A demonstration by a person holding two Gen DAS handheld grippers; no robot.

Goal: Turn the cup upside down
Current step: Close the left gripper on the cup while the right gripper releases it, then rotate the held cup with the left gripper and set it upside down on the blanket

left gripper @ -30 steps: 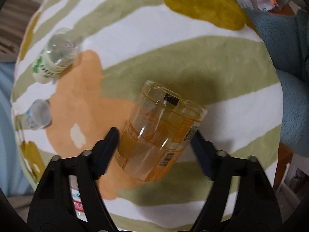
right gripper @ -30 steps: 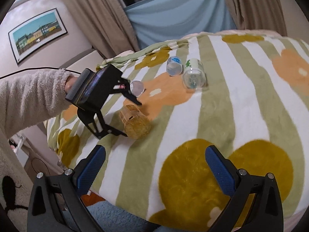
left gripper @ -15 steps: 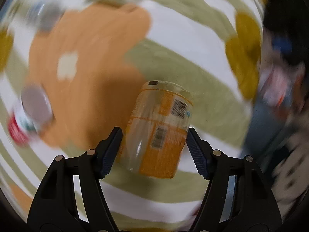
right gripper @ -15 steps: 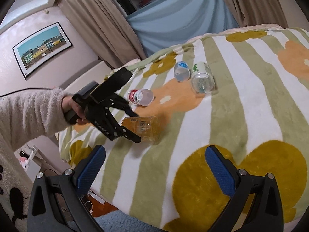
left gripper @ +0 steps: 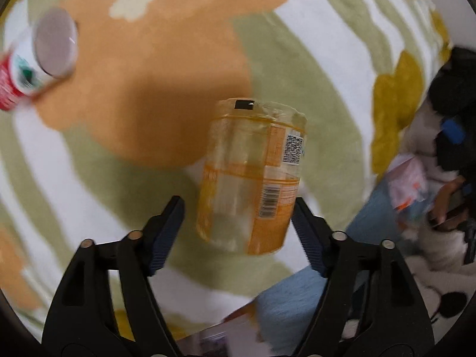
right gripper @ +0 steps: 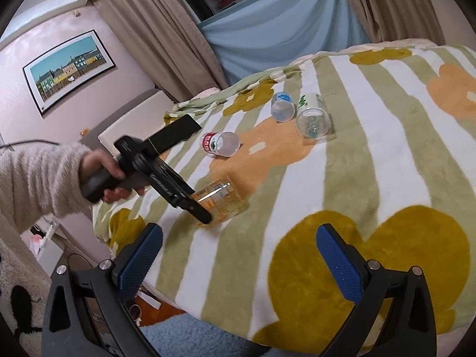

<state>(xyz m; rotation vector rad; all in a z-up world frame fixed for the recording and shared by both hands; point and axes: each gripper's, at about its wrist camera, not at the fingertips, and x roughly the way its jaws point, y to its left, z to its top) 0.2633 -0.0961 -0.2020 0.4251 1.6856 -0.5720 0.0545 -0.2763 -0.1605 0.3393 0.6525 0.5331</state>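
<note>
A clear plastic cup with an orange label (left gripper: pixel 253 178) lies on its side on the striped blanket (left gripper: pixel 148 74). My left gripper (left gripper: pixel 238 223) is open around it; the left pad stands clear of the cup and the right pad is at its edge. In the right wrist view the same cup (right gripper: pixel 220 202) lies near the bed's left edge with the left gripper (right gripper: pixel 190 202) over it. My right gripper (right gripper: pixel 238 255) is open and empty, low over the bed's near edge, apart from the cup.
A red-labelled cup (right gripper: pixel 220 144) lies on its side behind the orange one; it also shows in the left wrist view (left gripper: pixel 35 62). A blue-labelled cup (right gripper: pixel 282 107) and a green-labelled cup (right gripper: pixel 312 116) lie farther back. The bed edge drops off at the left.
My left gripper rotated with the cup, then opened; the cup now lies on the blanket between the fingers. The right gripper stayed open and drifted slightly.
</note>
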